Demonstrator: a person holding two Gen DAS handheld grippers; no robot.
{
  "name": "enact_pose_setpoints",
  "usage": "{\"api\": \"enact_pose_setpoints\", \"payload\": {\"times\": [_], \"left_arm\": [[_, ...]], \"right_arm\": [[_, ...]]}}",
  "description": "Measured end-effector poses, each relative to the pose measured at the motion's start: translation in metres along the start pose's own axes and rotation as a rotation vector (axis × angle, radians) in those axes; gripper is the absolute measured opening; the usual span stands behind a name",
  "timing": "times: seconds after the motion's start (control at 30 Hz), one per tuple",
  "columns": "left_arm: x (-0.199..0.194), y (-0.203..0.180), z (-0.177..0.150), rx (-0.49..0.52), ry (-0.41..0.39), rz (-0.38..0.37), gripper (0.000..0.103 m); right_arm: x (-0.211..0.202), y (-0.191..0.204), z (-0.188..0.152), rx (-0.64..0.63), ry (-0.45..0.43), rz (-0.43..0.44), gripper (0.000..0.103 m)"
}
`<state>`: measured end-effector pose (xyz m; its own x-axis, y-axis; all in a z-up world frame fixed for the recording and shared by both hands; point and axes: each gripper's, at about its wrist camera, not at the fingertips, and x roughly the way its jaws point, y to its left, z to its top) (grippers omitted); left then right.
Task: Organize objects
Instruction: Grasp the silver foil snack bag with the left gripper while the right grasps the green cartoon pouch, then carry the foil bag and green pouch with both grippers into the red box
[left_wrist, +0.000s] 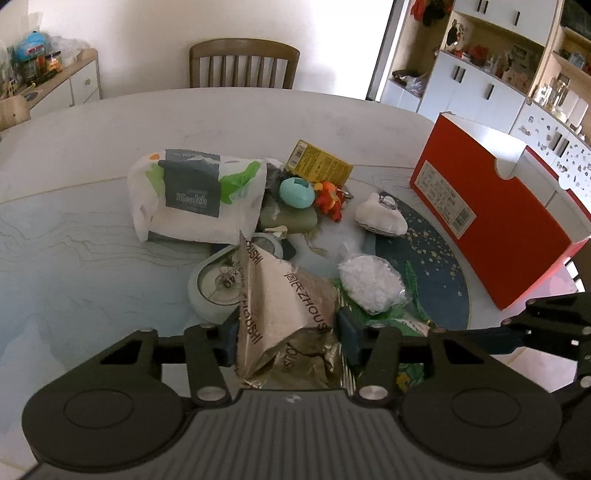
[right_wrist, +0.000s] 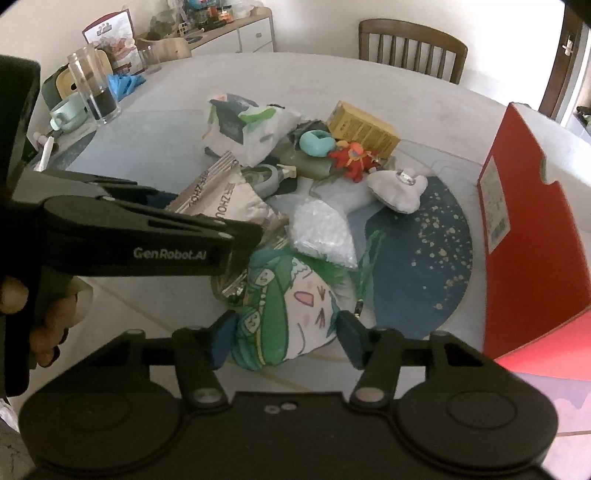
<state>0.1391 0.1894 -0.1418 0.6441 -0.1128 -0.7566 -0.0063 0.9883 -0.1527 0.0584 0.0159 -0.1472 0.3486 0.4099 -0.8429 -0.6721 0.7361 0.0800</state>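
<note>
My left gripper (left_wrist: 288, 332) is shut on a crumpled silver-brown foil snack bag (left_wrist: 284, 306), held over the pile; the bag also shows in the right wrist view (right_wrist: 236, 203). My right gripper (right_wrist: 286, 334) has its jaws around a green-haired plush doll (right_wrist: 288, 306), touching both sides. Behind lie a clear bag of white bits (right_wrist: 321, 232), a white plush pouch (right_wrist: 399, 188), a red-orange toy (right_wrist: 351, 157), a teal egg-shaped case (right_wrist: 314, 142), a yellow box (right_wrist: 364, 129) and a white plastic bag (right_wrist: 247, 129). An open red box (right_wrist: 532, 240) stands at the right.
A round blue mat (right_wrist: 436, 258) lies under the pile on the white table (right_wrist: 155, 140). A glass jar (right_wrist: 94, 88) and mint mug (right_wrist: 68, 112) stand far left. A wooden chair (right_wrist: 412, 46) is behind the table. A pale tape roll (left_wrist: 210, 291) lies under the foil bag.
</note>
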Motion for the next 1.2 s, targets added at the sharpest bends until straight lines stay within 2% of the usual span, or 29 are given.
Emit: {"api": "enact_pose_setpoints", "payload": {"times": [0.37, 0.63, 0.9, 1.2], "left_arm": [[-0.028, 0.005, 0.002, -0.051, -0.024, -0.020, 0.046], [-0.062, -0.010, 0.017, -0.059, -0.066, 0.008, 0.046], [-0.084, -0.049, 0.040, -0.059, -0.092, -0.001, 0.046], [-0.087, -0.113, 0.071, 0.000, -0.120, -0.035, 0.046]], "right_arm": [[-0.040, -0.018, 0.000, 0.042, -0.071, 0.009, 0.052], [-0.081, -0.044, 0.006, 0.059, -0.139, 0.048, 0.052], [-0.120, -0.078, 0.009, 0.066, -0.181, 0.082, 0.052], [-0.155, -0.131, 0.015, 0.067, -0.236, 0.078, 0.052]]}}
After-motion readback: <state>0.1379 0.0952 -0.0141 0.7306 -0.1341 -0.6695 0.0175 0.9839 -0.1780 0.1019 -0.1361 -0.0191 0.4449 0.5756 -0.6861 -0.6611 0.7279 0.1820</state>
